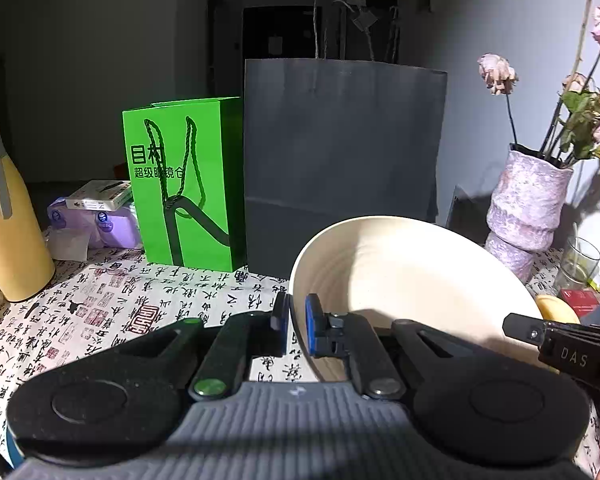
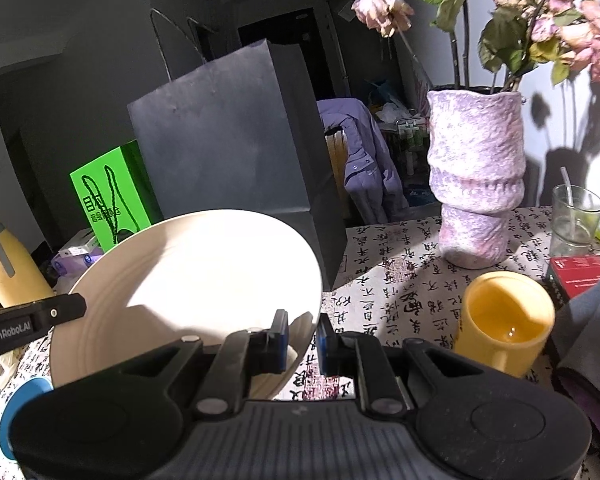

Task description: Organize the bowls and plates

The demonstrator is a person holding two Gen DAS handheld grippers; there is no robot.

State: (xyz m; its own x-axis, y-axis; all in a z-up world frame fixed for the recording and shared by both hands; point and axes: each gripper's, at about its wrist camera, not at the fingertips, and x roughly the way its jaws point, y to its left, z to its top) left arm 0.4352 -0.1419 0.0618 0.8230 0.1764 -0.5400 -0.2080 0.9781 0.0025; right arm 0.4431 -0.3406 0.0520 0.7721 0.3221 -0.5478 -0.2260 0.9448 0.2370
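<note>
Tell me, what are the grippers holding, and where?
Both hold one cream plate by its rim: left hand-held gripper on one edge, right hand-held gripper on the opposite.

Hard sunlight comes in low from the right and lands on the bowl [image 2: 188, 276], blowing its inside to near white with almost no detail. The gripper [image 2: 302, 338] throws a sharp dark shadow across that bright surface. Flowers [image 2: 540, 36] cast crisp black shapes on the wall [image 2: 572, 128] in the right wrist view, and the mug [image 2: 504, 320] glows. Behind, the room sinks into murk: the doorway [image 1: 280, 32] is nearly black and grainy. The green bag [image 1: 184, 184] looks oversaturated. Both views bend at the rim, corners falling to black vignette. The near gripper body [image 1: 292, 420] is slightly soft.
</note>
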